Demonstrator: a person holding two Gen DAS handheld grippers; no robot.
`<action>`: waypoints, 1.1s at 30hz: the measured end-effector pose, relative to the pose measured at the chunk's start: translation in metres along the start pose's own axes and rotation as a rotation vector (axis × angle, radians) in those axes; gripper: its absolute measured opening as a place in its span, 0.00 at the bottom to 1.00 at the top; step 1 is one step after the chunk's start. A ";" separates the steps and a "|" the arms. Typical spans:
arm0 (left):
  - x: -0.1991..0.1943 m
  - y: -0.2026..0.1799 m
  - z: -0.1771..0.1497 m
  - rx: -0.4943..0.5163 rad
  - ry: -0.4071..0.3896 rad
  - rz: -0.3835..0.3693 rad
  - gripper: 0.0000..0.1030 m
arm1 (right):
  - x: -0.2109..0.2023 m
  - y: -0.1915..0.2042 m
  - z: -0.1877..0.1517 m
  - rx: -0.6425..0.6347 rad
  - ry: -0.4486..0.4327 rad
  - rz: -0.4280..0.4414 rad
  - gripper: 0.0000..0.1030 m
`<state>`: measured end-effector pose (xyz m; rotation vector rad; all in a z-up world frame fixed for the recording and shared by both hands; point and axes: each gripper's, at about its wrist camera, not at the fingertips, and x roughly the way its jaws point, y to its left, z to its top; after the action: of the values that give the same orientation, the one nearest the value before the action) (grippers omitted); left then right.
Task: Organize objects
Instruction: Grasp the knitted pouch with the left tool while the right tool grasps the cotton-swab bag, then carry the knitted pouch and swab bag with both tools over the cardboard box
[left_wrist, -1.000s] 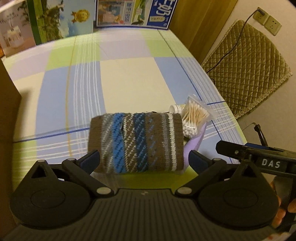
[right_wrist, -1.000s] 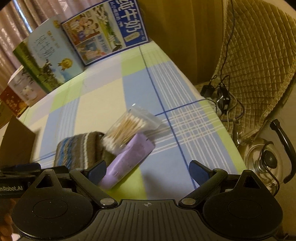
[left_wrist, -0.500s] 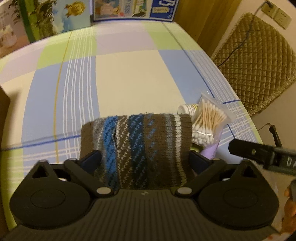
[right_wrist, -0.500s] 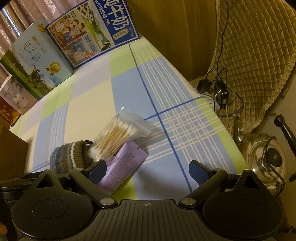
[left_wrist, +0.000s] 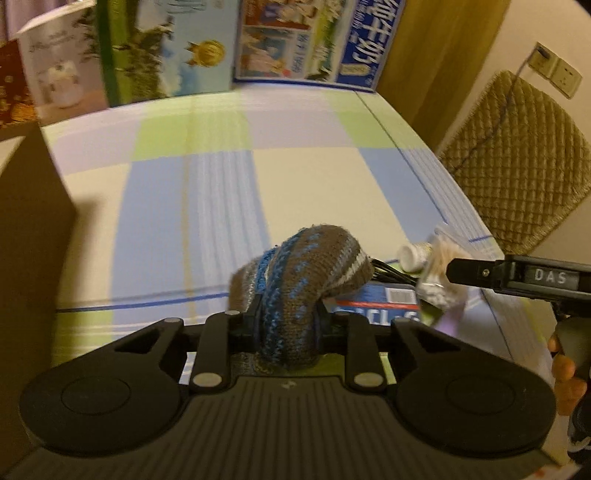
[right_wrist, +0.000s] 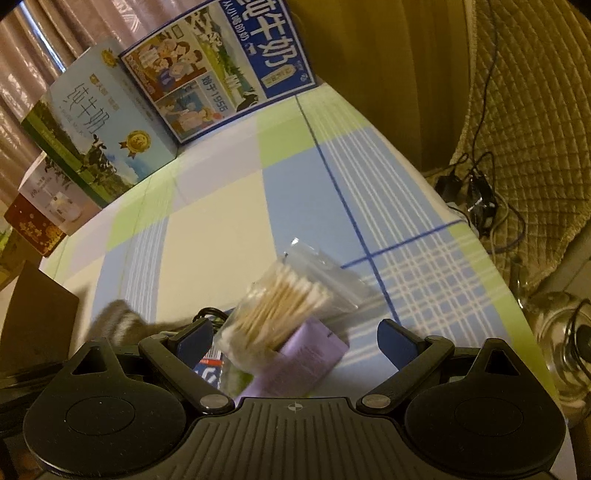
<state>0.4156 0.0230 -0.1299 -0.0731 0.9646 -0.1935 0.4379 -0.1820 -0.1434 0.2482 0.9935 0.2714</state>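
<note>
Left claw (left_wrist: 284, 321) is clamped tight on the striped knit piece (left_wrist: 295, 273), brown with blue and white bands. The fabric bunches up and flops over toward 12 o'clock, lifted clear of the checked bench (left_wrist: 314, 177). Right claw (right_wrist: 295, 336) is spread wide with nothing in it, hovering low over the pile at the bench's near edge.

In the right wrist view, right between those spread fingers sits the clear bag of cotton swabs (right_wrist: 284, 306), lying on top of a lilac packet (right_wrist: 295, 369). At 9 o'clock from that there's a blue box (right_wrist: 210, 369) peeking out, with some black cable (right_wrist: 208, 314) behind it. In the left view a small white bottle (left_wrist: 413, 253) lies at about 2 o'clock from the knit.

What could go sideways, I reckon: the knit is pinched at one spot only, so the loose end could drag across the swab bag or snag that cable and tug the pile toward the edge. The bag is slippery and perched on the packet, so a sloppy pinch could squirt it off the bench.

Readable stuff: "DAS" on the right tool's body, "1955" on the blue milk carton box (right_wrist: 218, 74) at 12 o'clock, plus big Chinese characters on it and on the green-and-white box (right_wrist: 99, 129) beside it. The blue box's print is too blurred to read.
</note>
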 end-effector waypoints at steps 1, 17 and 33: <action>-0.003 0.003 0.001 -0.005 -0.005 0.015 0.20 | 0.002 0.001 0.001 -0.005 0.000 -0.003 0.85; -0.029 0.049 -0.016 -0.128 0.000 0.095 0.20 | 0.007 0.020 0.004 -0.160 -0.045 0.028 0.07; -0.085 0.048 -0.023 -0.153 -0.101 0.082 0.20 | -0.047 0.050 -0.012 -0.202 -0.095 0.143 0.05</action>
<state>0.3560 0.0871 -0.0810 -0.1820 0.8789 -0.0398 0.3981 -0.1503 -0.0961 0.1467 0.8492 0.4831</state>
